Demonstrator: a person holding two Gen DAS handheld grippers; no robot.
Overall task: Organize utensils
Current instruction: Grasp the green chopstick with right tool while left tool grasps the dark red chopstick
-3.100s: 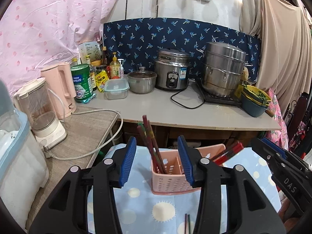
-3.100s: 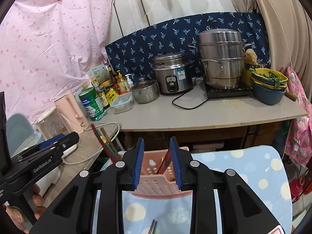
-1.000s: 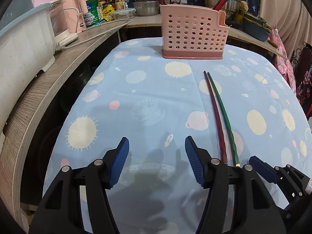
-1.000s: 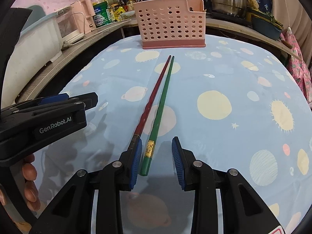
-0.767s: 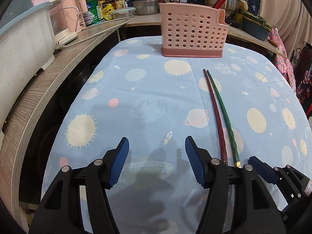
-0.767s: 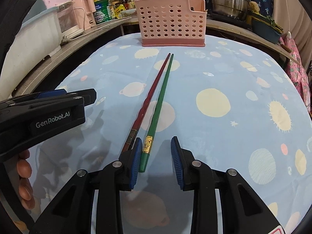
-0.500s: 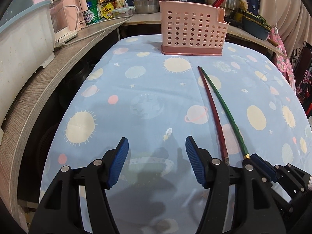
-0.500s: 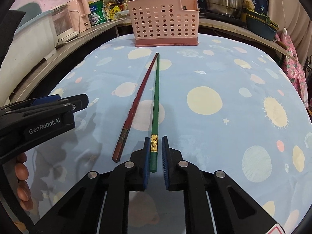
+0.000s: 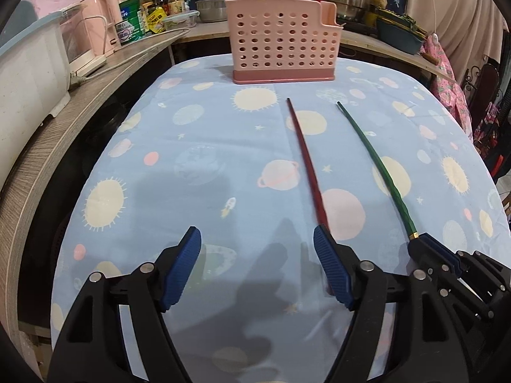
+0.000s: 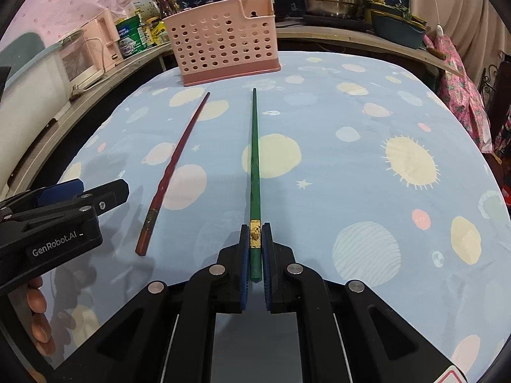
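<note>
Green chopstick [image 10: 254,172] just got pinched by the right tool [image 10: 254,249], jaws clamped on its gold-banded butt end, and compared w/ a sec ago it's been swung away from the red chopstick [image 10: 172,172], so the two no longer lie side by side on the tabletop [image 10: 367,146]. Means one stick is basically secured, prob next stop is the pink basket [image 10: 223,41] at the far edge. Left tool [image 9: 257,249] has just been opening wider, nothing between its jaws; red one's butt end sits just beside its right finger, tbh not lined up yet.
</note>
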